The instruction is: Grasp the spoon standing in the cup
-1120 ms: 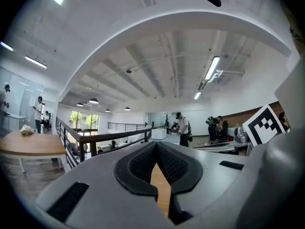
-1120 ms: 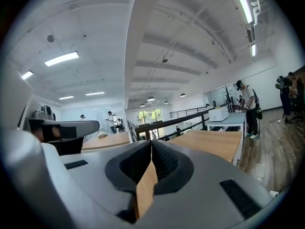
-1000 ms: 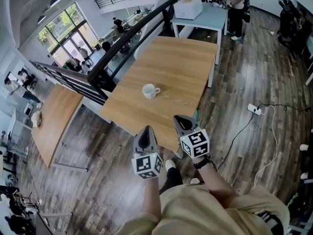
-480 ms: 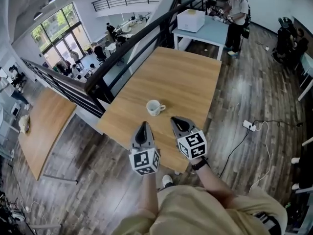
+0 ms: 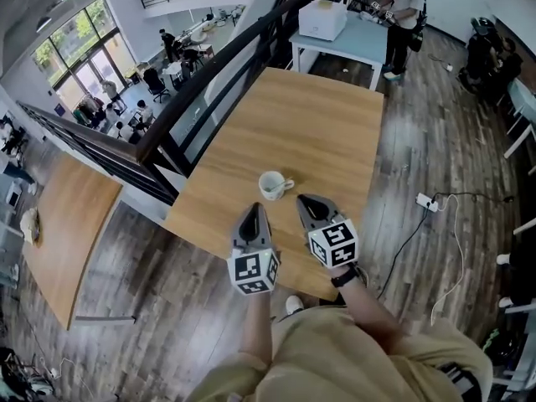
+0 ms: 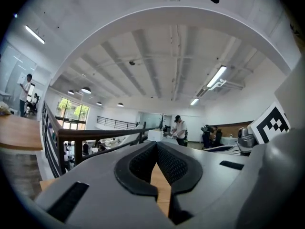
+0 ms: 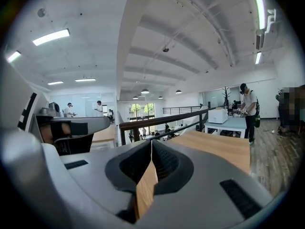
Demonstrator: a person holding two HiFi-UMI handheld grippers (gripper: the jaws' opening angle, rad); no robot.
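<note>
A white cup (image 5: 272, 184) stands on the wooden table (image 5: 318, 124), near its front edge. A thin piece juts from the cup's right side; whether it is the spoon or the cup's handle I cannot tell. Both grippers hover just short of the cup, over the table's front edge. My left gripper (image 5: 254, 210) is a little nearer than the cup and to its left, my right gripper (image 5: 303, 199) to its right. In the gripper views the left gripper's (image 6: 156, 143) and the right gripper's (image 7: 151, 142) pads meet at the tips, shut on nothing. Neither gripper view shows the cup.
A dark railing (image 5: 209, 82) runs along the table's left side. Beyond the table stands a light blue table with a white box (image 5: 322, 19), and a person (image 5: 402, 7) beside it. A power strip (image 5: 427, 201) with a cable lies on the floor to the right.
Both grippers have come forward from over the floor to over the table's front edge, and the cup now lies much closer to them. Both stay shut.
</note>
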